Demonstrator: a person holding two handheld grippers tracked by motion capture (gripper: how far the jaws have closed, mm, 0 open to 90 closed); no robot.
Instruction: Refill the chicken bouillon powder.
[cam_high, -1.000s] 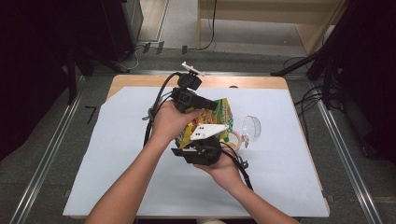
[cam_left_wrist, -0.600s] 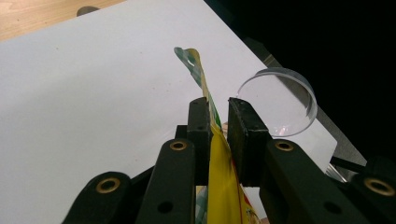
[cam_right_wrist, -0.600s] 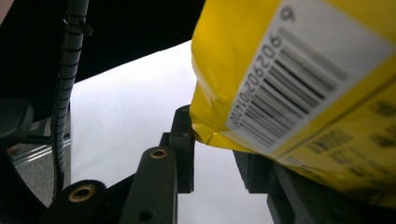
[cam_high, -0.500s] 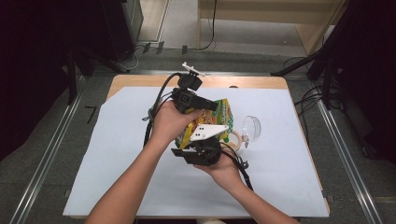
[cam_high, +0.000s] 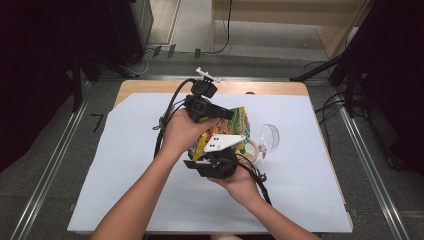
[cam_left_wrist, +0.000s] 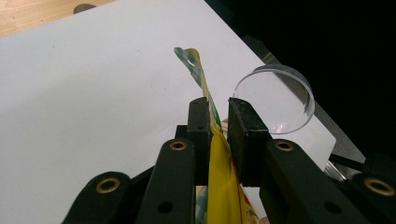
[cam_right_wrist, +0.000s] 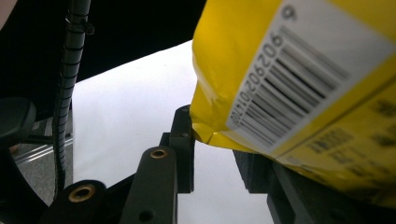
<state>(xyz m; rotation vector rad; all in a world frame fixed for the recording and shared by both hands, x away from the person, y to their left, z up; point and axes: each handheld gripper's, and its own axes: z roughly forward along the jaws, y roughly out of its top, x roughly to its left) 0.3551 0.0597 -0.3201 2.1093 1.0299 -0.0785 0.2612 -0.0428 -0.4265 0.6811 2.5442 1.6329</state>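
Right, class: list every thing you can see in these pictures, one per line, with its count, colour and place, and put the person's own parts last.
snack bag: one, yellow with green print and a white barcode label, held up over the middle of the table.
clear cup: one, see-through, lying on its side on the sheet just right of the bag.
sheet: one, white, covering most of the table.
table: one, light wood, showing along the far edge.
left gripper: one, black, jaws pinching the bag's flat edge.
right gripper: one, black, jaws around the bag's bottom corner; grip unclear.
forearms: two, entering from the bottom of the high view.
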